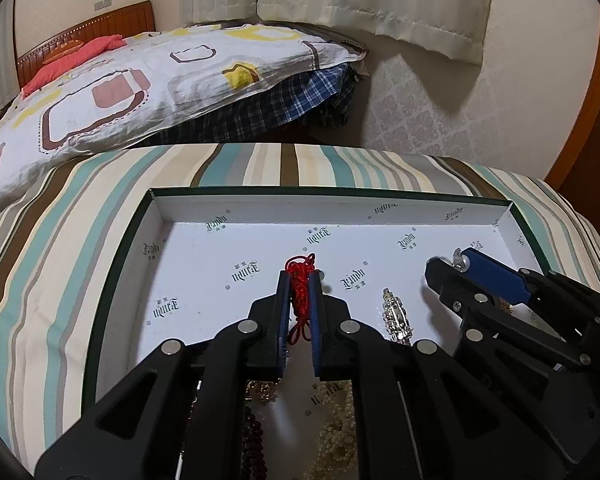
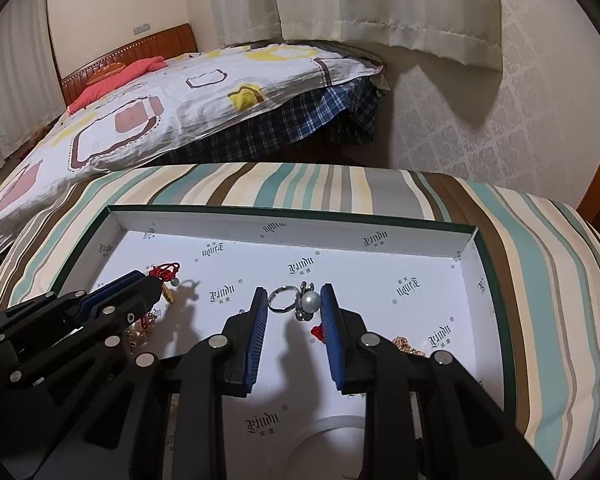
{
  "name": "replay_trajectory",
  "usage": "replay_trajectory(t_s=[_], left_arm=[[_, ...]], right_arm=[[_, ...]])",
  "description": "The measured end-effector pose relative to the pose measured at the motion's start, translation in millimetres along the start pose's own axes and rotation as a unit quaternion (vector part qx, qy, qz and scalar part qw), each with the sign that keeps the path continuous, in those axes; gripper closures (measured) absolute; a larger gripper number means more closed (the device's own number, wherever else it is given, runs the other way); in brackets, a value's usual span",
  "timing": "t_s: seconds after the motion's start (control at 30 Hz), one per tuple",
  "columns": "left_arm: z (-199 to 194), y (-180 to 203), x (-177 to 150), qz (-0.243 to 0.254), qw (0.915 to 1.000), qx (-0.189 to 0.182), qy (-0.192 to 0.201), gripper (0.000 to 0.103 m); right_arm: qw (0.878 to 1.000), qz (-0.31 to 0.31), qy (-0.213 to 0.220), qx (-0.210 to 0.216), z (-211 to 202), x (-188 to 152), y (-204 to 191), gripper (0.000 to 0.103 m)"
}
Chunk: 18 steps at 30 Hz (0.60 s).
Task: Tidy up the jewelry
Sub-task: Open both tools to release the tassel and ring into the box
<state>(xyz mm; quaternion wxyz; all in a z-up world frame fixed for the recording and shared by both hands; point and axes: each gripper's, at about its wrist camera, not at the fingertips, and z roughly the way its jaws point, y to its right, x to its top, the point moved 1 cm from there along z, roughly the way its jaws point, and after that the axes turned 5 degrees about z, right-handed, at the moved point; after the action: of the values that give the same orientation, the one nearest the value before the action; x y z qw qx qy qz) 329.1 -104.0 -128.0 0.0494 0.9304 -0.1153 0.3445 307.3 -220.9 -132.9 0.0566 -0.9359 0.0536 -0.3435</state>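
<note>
A shallow white-lined box (image 1: 300, 210) with a dark green outside lies on a striped cushion. My left gripper (image 1: 300, 278) is shut on a red knotted cord (image 1: 301, 265), held just above the box floor. From the right wrist view the left gripper (image 2: 153, 279) comes in from the left, the red cord (image 2: 166, 269) sticking out of its tip with a small bead and a gold bit beneath. My right gripper (image 2: 293, 291) is shut on a pearl ring (image 2: 311, 301), band against one pad and pearl against the other. The left wrist view shows the right gripper (image 1: 453, 260) at the box's right side.
A silver rhinestone clip (image 1: 396, 314) lies on the box floor between the grippers. Pearl strands (image 1: 336, 432), dark red beads (image 1: 254, 440) and gold chain (image 2: 408, 344) lie near the front. The box wall (image 2: 300, 224) rises behind. The striped cushion (image 1: 80, 240) surrounds the box; a bed (image 1: 160, 72) stands beyond.
</note>
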Motion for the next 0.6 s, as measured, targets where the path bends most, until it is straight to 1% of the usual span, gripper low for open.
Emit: replay_trajectory(t_s=[0.1,0.2,0.27,0.43,0.6], left_arm=[[0.6,-0.9,-0.2,-0.002,1.0,-0.001,-0.002,0.093],[0.8,-0.7,-0.4,-0.003,1.0,-0.001,-0.005,0.093],[0.3,-0.1,-0.6,-0.002,1.0,-0.001,-0.005,0.089],[1.1,-2.1,0.6,-0.01,0.9999,0.0,-0.005,0.077],[0.7,-3.7,0.5,-0.015,0.9999,-0.002,-0.004,0.074]], right_arm=[[1.0,0.0,0.002,-0.001,-0.5,-0.2,0.3,0.073],[1.0,0.002,0.003,-0.003,-0.5,0.3,1.0,0.068],[1.0,0.002,0.005,-0.003,-1.2,0.6,1.5,0.064],[1.0,0.009,0.008,-0.004,-2.0,0.9,3.6,0.063],[1.0,0.012,0.008,-0.004,-2.4,1.1,3.9,0.063]])
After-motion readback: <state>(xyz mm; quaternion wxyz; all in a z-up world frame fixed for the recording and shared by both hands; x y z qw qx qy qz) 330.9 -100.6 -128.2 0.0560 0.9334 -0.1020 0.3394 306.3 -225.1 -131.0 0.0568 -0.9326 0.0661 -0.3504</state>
